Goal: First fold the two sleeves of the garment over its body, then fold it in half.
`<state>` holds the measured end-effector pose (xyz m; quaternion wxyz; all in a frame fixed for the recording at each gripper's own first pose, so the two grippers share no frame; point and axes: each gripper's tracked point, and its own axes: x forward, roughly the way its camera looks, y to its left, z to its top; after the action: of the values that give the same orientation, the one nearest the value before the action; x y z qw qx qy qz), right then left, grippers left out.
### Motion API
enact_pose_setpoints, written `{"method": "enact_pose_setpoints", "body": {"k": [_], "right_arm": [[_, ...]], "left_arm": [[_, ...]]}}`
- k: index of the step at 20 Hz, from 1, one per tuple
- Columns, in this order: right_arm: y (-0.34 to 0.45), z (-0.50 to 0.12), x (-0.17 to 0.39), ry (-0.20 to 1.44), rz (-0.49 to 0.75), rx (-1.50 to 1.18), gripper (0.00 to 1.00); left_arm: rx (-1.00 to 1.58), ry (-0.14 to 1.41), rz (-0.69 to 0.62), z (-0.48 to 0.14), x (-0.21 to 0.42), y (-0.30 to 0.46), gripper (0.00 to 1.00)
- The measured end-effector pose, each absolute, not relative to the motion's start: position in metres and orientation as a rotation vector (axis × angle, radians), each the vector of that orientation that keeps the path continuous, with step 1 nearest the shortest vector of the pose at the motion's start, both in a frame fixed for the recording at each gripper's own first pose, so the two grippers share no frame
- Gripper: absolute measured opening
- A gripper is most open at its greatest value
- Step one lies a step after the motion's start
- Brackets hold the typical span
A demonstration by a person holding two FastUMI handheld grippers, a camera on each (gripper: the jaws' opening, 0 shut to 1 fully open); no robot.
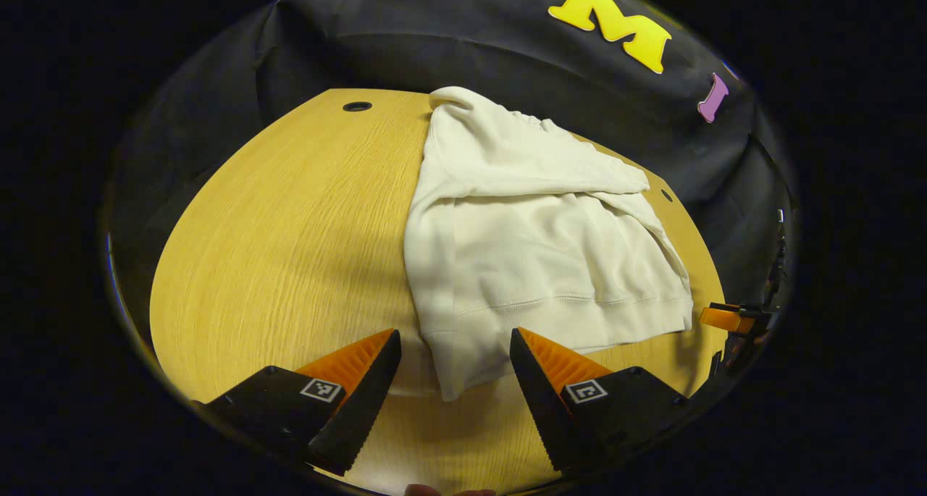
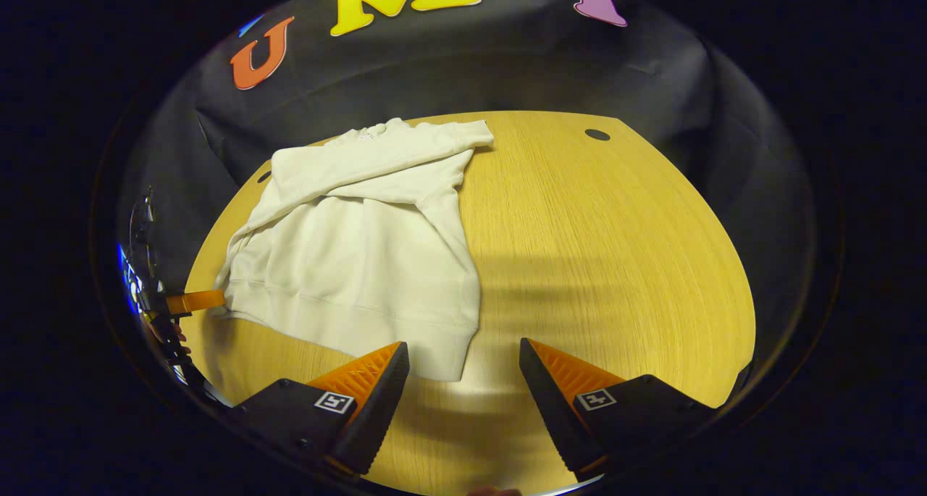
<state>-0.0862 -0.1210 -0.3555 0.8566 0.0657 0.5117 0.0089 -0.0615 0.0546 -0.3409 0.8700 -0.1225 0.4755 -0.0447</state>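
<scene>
Looking down the left tongs (image 1: 455, 366), the cream-white cotton sweatshirt (image 1: 536, 242) lies on the pale wooden bench (image 1: 290, 235) straight ahead, with its ribbed hem nearest and the collar at the far end, so the long axis runs away from the tongs toward the booth wall. Both sleeves look already laid across the chest, so I'd say the fold in half is what's left. The near hem corner sits right between the left tongs' fingers, which are spread wide and pinching nothing, not touching the cloth as far as I can tell.

From the right tongs (image 2: 463, 369) the other hem corner lies just ahead and a bit left, closest to the left-hand finger. These are spread wide too, holding nothing. Each pair is close to its own hem corner, so both seem lined up to grab the hem and carry it toward the collar.
</scene>
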Motion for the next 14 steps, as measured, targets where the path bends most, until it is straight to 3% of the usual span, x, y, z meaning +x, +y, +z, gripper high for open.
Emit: {"method": "enact_pose_setpoints", "body": {"k": [3,4,5,10,11,12,13,14], "right_arm": [[-0.116,-0.369,-0.077,1.111,0.001,0.143,0.95],[-0.112,-0.372,-0.076,1.121,0.0,0.152,0.95],[-0.108,-0.376,-0.075,1.131,-0.003,0.157,0.94],[-0.099,-0.383,-0.069,1.15,-0.009,0.08,0.94],[-0.096,-0.383,-0.069,1.152,0.008,0.074,0.94],[-0.095,-0.383,-0.069,1.151,0.015,0.06,0.87],[-0.092,-0.383,-0.069,1.146,0.032,0.067,0.82],[-0.091,-0.385,-0.067,1.132,0.042,0.074,0.75]], "left_arm": [[-0.226,1.036,-0.075,-0.345,-0.062,0.056,0.89],[-0.221,1.044,-0.079,-0.345,-0.062,0.054,0.95],[-0.219,1.057,-0.074,-0.346,-0.061,0.051,0.82],[-0.2,1.09,-0.028,-0.351,-0.059,0.053,0.56],[-0.229,1.091,-0.034,-0.349,-0.058,0.049,0.44],[-0.252,1.088,-0.028,-0.348,-0.057,0.046,0.39],[-0.275,1.083,-0.015,-0.349,-0.056,0.046,0.24],[-0.293,1.077,-0.002,-0.35,-0.056,0.045,0.22]]}}
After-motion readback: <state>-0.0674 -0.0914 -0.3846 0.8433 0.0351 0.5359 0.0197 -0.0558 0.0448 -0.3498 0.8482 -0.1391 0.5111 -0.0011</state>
